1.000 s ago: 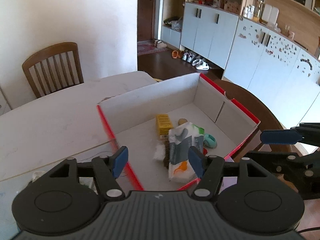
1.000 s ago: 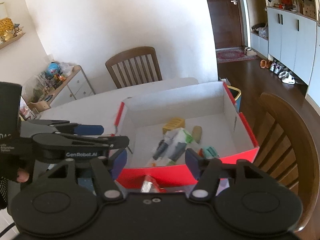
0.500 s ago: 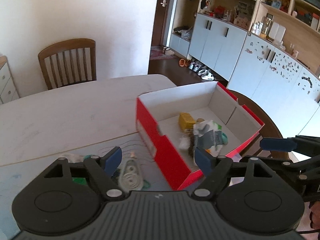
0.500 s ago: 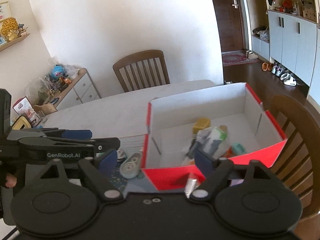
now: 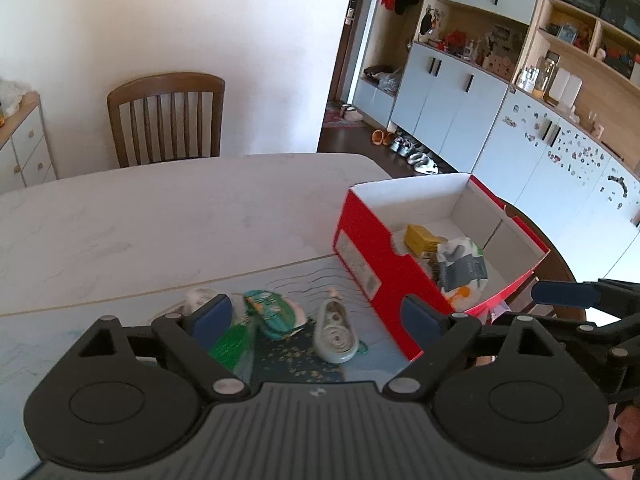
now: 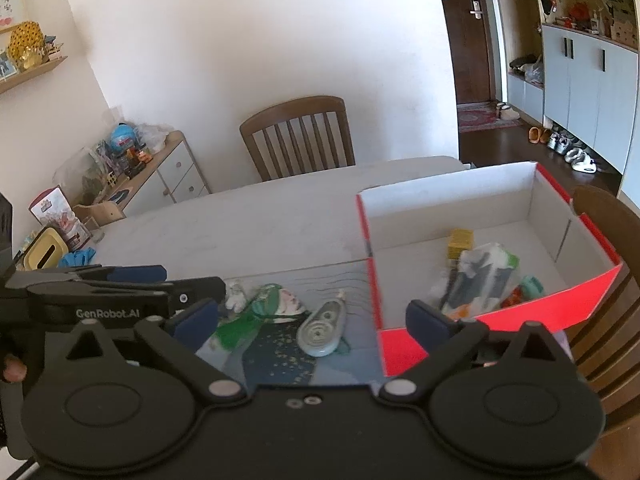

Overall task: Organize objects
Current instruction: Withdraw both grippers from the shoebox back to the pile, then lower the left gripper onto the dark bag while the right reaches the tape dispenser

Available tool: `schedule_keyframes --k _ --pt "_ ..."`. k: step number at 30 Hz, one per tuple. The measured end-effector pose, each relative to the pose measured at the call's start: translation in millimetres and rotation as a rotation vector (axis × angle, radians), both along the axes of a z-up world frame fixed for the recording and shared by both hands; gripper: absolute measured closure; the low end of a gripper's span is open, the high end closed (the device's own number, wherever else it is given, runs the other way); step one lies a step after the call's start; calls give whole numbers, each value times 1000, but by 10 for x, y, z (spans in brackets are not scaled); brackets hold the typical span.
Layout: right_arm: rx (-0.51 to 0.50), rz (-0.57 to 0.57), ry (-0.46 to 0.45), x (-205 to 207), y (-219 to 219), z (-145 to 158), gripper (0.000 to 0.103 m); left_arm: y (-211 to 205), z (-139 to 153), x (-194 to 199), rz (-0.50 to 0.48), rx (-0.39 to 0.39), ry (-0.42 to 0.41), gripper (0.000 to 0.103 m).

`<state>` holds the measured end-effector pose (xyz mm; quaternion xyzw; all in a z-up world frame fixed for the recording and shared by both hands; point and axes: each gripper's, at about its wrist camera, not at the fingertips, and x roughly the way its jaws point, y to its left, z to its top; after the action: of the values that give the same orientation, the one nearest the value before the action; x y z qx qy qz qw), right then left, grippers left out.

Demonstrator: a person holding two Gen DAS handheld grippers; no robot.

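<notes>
One line of writing can be read anywhere: "GenRobot.AI" in white on the side of the left gripper (image 6: 192, 300), seen from the right wrist view. A pale label sits on the red end wall of the red box (image 5: 372, 276), but its print is too small to read.

Both tools point downward at a slant over the near edge of the bench (image 5: 160, 220). The left gripper (image 5: 316, 318) has its blue fingers (image 5: 210, 318) spreading apart with nothing pinched between them; a green packet (image 5: 272, 312) and a grey tape dispenser (image 5: 334, 334) lie on the bench below the gap, untouched. The right gripper (image 6: 312, 320) is likewise widening, its fingers (image 6: 196, 320) empty, with the same tape dispenser (image 6: 322, 330) and green packet (image 6: 276, 306) lying under the gap.

The red box (image 6: 592, 280) stands on the bench to the right, open-topped with a white inside; in it are a yellow carton (image 6: 460, 242), a white and grey pouch (image 6: 484, 276) and a teal item (image 6: 532, 286).

Only the right wrist view shows a fingertip (image 6: 14, 370) of the person at its left edge, a low cabinet (image 6: 172, 176) crowded with toys, and a wall shelf. Only the left wrist view shows the right gripper's blue finger (image 5: 564, 294) from the side, and the long run of pale blue cupboards (image 5: 460, 108) with shoes on the floor before them. Both show a wooden chair (image 5: 164, 120) at the far side.
</notes>
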<state>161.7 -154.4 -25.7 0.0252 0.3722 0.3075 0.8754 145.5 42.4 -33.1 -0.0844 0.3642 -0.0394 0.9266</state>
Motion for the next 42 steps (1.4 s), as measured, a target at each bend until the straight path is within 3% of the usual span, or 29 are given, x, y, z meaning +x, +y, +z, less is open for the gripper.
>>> schedule_keyframes --k 2,4,13,25,34,42 --pt "-8 0 1 -34 97 -13 3 110 -29 -44 3 -2 -6 9" --pt "-21 3 0 -70 192 -34 3 216 -70 -82 4 4 -18 0" --pt "-88 10 35 -114 605 -231 3 759 -412 -163 31 14 7 0" --pt "-209 -1 64 64 1028 -710 4 1171 -949 168 74 45 69 0" --pt "-281 -66 96 253 1186 -1152 13 1297 -1342 430 95 57 138 0" --pt "-319 -98 118 410 1264 -1406 25 1320 -1507 525 99 71 141 0"
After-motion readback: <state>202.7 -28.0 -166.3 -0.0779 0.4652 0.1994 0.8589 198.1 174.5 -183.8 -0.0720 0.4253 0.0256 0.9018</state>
